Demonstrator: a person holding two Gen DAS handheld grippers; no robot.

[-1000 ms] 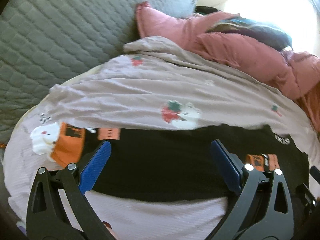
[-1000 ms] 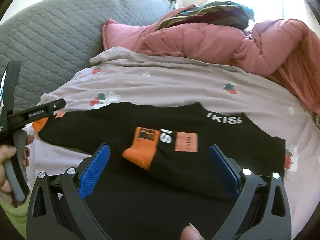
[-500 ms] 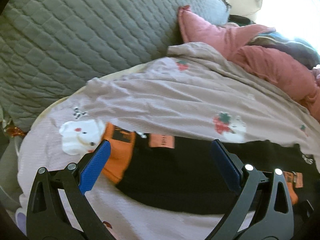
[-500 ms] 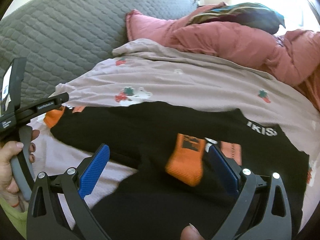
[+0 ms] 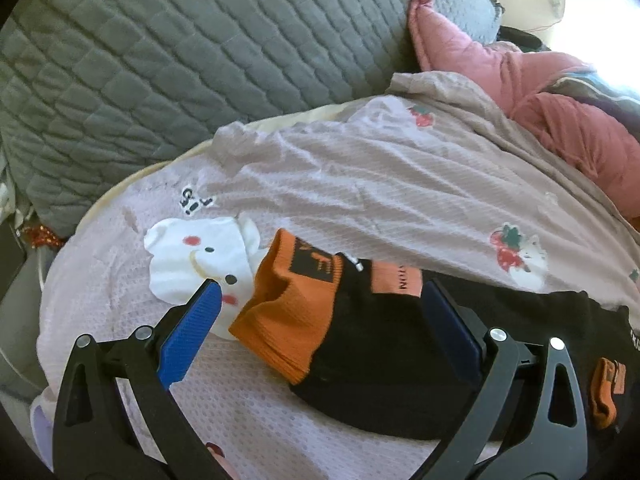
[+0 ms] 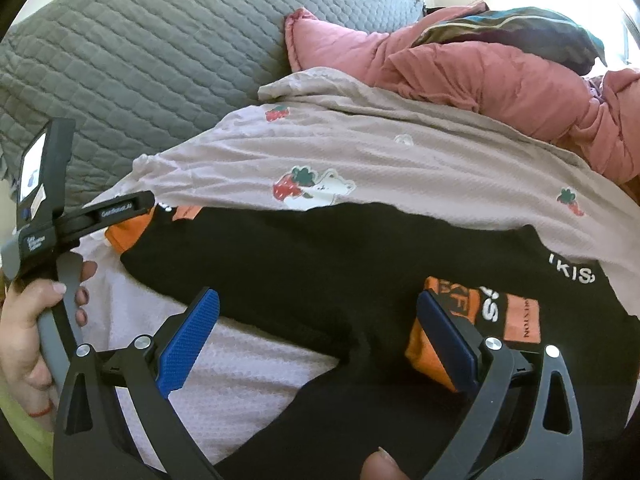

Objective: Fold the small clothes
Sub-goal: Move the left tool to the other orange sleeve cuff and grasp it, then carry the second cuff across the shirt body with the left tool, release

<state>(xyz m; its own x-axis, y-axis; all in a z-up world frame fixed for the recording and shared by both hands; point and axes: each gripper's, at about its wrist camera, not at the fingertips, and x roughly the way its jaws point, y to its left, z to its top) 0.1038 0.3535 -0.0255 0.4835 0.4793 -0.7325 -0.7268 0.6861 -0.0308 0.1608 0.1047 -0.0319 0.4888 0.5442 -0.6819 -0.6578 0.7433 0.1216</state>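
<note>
While both my tongs hang spread wide and hold nothing, what matters is how the black sweatshirt (image 6: 360, 264) lies against them. My left tongs (image 5: 320, 324) stand with jaws apart right over the orange cuff (image 5: 288, 320) at the end of one sleeve; the cuff sits between the two blue pads (image 5: 192, 336), just ahead of them, its open end turned toward the left one. From there the sleeve runs off to my right, so its long axis goes across my view and not away from me. My right tongs (image 6: 320, 340) are likewise parted, above the body of the same sweatshirt, with the other orange cuff (image 6: 444, 332) partly behind the right pad, folded in on the black cloth beside the white lettering. So the stretched-out sleeve belongs to my left hand (image 6: 32, 320), which is by far the nearer, while the right is better placed to pin the body. I judge that the next move is to close the left tongs on that cuff and carry it to the right, along the sleeve. A white sock with a smiling face (image 5: 196, 256) touches the cuff on its left and could get caught in the pinch. Underneath lies a pale lilac blanket with strawberries (image 5: 360, 184); behind it are a grey quilted cushion (image 5: 160, 60) and a pink quilt (image 6: 480, 76)
</note>
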